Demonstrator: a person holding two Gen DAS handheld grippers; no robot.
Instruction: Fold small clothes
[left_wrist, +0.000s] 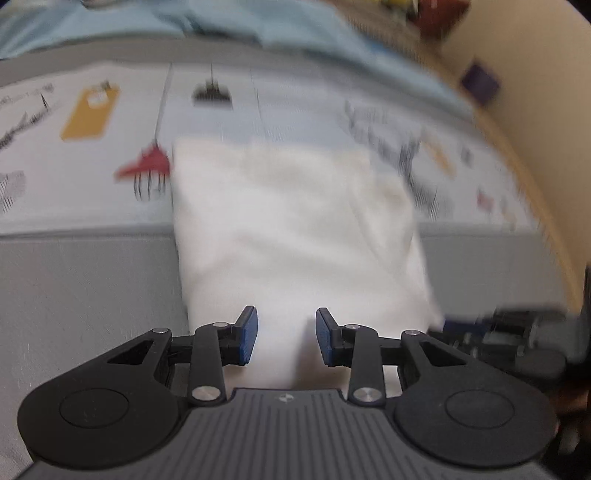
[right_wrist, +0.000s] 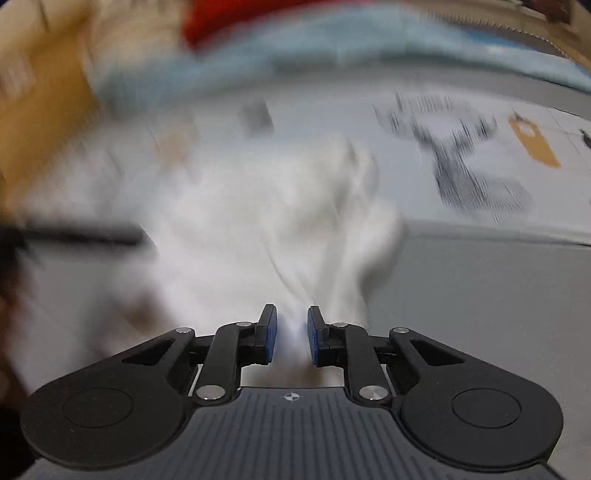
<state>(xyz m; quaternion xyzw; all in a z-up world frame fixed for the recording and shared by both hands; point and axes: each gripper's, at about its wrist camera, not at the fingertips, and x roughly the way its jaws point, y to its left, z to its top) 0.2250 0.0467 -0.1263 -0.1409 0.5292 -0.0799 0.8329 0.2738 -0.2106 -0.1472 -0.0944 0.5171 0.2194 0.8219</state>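
The white cloth (left_wrist: 295, 229) lies in the middle of the frame on the gray counter (left_wrist: 85, 295). The left tool (left_wrist: 286, 334) is spread wide over its near edge. The right tool (right_wrist: 291, 334) looks to be pinching bunched cloth, though blur hides it. Lift both corners evenly, then lay them flat.

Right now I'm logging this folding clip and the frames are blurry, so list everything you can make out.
White garment: one, white, lying across the printed sheet and grey surface, reaching back between both grippers.
Printed sheet: one, pale with yellow, red and black pictures, under the garment's far part.
Grey surface: one, grey, nearest the cameras.
Light blue cloth: one, behind the sheet.
Left gripper: black, blue pads, jaws apart.
Right gripper: black, blue pads, cloth bunched between them; grip unclear.
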